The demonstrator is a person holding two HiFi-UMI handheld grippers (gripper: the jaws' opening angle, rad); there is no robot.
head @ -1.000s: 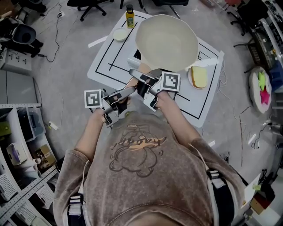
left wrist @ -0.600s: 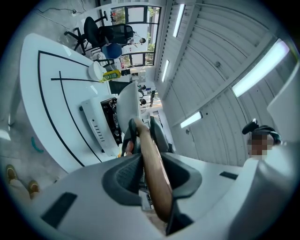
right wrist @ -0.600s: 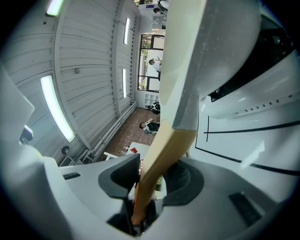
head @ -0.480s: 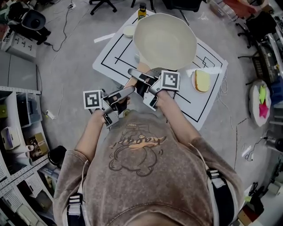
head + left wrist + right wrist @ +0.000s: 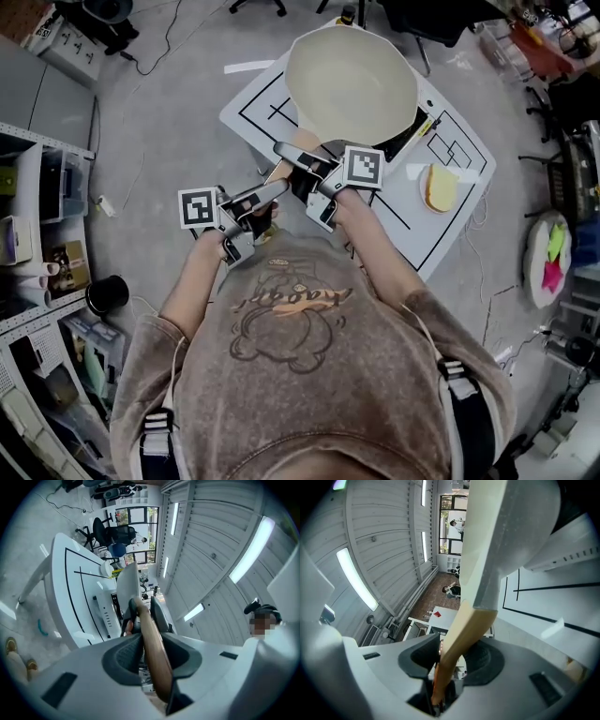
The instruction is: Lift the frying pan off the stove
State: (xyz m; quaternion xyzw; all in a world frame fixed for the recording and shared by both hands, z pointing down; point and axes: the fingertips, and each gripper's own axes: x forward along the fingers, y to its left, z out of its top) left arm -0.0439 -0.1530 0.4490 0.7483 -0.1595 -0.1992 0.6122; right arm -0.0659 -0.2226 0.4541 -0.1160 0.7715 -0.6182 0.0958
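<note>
The frying pan, cream inside with a wooden handle, hangs in the air above the white table. Both grippers hold that handle. My left gripper is shut on its near end, where the left gripper view shows the handle running between the jaws toward the edge-on pan. My right gripper is shut on the handle closer to the pan. In the right gripper view the handle rises to the pan's underside. Only a dark corner of the stove shows below the pan.
A plate with bread lies on the table's right part. Shelving stands at the left, with a black cup on the floor. Office chair bases and cables are at the far side. A round tray of coloured items is at the right.
In the head view the table and floor have slid to the right under the pan. The pan and both grippers keep their place in the picture, and both grips are unchanged.
</note>
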